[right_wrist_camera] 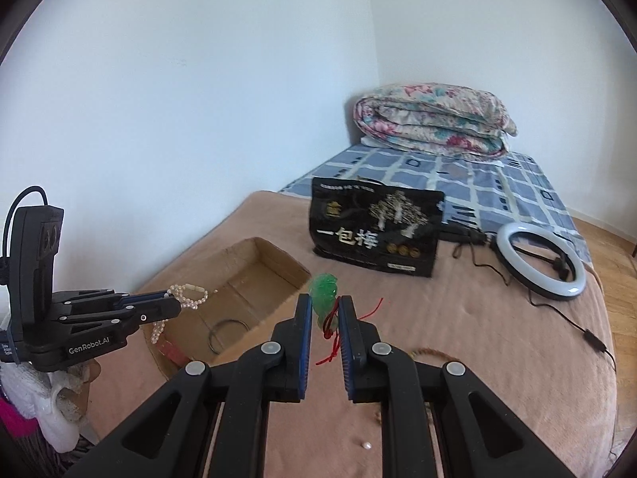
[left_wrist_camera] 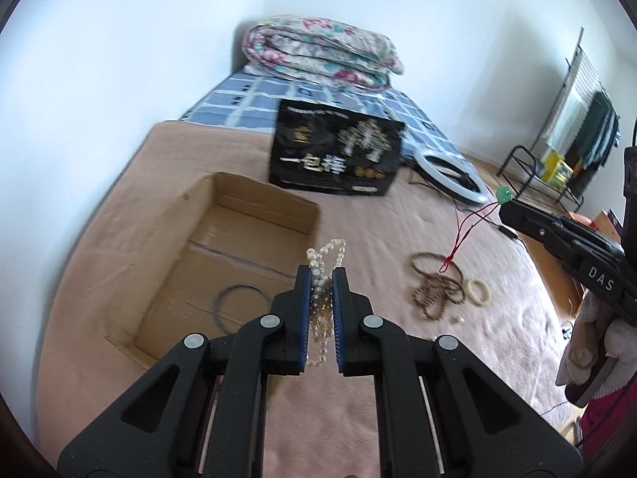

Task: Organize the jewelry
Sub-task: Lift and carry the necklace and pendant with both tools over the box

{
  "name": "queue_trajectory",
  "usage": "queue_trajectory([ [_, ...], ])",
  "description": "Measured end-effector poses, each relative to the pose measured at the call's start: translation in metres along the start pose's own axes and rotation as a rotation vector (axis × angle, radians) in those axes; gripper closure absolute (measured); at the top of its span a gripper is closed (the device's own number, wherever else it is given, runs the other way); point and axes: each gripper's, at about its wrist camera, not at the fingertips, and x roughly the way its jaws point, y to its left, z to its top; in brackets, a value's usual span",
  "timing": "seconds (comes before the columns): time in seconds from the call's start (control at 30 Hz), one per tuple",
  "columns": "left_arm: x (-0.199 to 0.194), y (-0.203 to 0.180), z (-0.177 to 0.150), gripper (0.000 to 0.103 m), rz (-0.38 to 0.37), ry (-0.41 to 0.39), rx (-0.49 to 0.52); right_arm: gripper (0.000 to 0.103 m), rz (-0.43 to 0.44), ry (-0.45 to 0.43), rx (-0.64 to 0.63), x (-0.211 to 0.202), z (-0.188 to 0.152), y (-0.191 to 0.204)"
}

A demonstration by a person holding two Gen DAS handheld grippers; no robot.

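My left gripper (left_wrist_camera: 321, 275) is shut on a white pearl necklace (left_wrist_camera: 321, 302), held above the bed near the right edge of an open cardboard box (left_wrist_camera: 254, 195). A thin dark ring (left_wrist_camera: 239, 302) lies on the box floor. In the right wrist view the left gripper (right_wrist_camera: 175, 298) hangs over the box (right_wrist_camera: 270, 251) with the pearls (right_wrist_camera: 189, 294) dangling. My right gripper (right_wrist_camera: 324, 306) is shut on a green pendant (right_wrist_camera: 324, 290) with a red cord (right_wrist_camera: 330, 342). The left wrist view shows the pendant (left_wrist_camera: 504, 195) lifted, its red cord (left_wrist_camera: 466, 235) trailing down.
Brown bead strands (left_wrist_camera: 438, 283) and a pale bangle (left_wrist_camera: 477, 290) lie on the tan blanket (left_wrist_camera: 378, 219). A loose pearl (right_wrist_camera: 366, 445) rests near me. A black printed bag (left_wrist_camera: 338, 151), a ring light (left_wrist_camera: 454, 175) with cable, and a folded floral quilt (left_wrist_camera: 322, 51) sit farther back.
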Motion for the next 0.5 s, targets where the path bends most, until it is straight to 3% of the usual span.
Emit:
queue_trajectory([
  [0.5,0.012,0.081,-0.002,0.095,0.098,0.04,-0.114,0.092,0.099,0.022,0.008,0.074,0.015,0.045],
])
